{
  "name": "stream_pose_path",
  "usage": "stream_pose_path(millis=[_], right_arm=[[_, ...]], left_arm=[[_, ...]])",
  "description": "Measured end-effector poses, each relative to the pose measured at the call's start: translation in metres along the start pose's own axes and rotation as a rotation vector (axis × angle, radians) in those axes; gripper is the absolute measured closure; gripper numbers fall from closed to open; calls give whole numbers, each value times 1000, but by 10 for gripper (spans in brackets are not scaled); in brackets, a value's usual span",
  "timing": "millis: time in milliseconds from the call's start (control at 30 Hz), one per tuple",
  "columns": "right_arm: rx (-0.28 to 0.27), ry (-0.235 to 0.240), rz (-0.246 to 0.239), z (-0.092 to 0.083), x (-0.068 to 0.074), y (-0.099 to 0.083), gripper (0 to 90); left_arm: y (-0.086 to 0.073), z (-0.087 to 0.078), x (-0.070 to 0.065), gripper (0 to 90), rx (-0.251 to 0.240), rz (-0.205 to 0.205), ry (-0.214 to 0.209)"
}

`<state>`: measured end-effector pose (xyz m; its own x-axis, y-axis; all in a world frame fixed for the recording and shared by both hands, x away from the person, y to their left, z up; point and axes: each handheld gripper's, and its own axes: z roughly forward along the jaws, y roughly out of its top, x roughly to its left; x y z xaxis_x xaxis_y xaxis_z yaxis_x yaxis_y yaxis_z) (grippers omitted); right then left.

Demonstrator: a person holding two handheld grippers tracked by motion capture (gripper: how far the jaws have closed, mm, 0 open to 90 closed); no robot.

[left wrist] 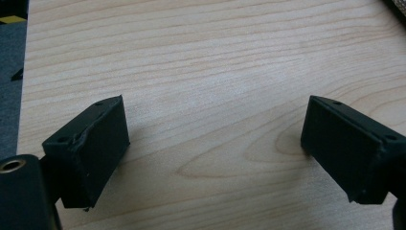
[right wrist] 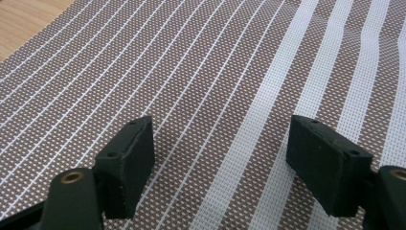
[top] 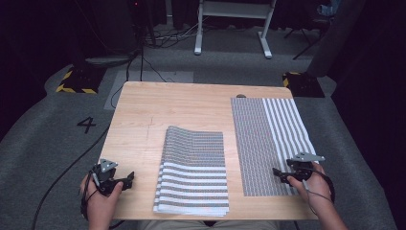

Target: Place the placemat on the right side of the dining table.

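Flat mat (top: 268,143) lies spread on the table's (top: 143,124) right half, its near edge close to the table's front edge, its right side slightly over the table's side edge. Right gripper (top: 282,175) hovers over the mat's near right part, jaws wide apart, nothing between them; in the right gripper view the weave (right wrist: 206,96) runs under both pads, untouched. Folded stack (top: 194,167) sits centre-front, just beside the mat, a narrow strip of wood between them.

Likely step: take the mat's near edge. Best to come in low at the front edge so one pad slides under.

Left gripper (top: 118,183) waits open over bare wood (left wrist: 210,72), well apart. Far left table area is free.
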<state>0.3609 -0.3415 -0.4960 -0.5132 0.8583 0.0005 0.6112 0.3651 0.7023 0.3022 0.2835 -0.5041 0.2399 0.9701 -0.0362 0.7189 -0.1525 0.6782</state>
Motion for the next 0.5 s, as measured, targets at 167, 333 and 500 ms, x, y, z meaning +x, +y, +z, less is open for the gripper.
stream_pose_path(millis=[167,333,500], right_arm=[[-6,-6,-9,6,-4,4,250],[-3,-9,-3,9,-5,9,250],[-4,-5,-2,11,-5,10,250]], left_arm=[[0,0,0,94,0,-1,-1],[0,0,0,94,2,0,-1],[0,0,0,94,4,-5,-5]])
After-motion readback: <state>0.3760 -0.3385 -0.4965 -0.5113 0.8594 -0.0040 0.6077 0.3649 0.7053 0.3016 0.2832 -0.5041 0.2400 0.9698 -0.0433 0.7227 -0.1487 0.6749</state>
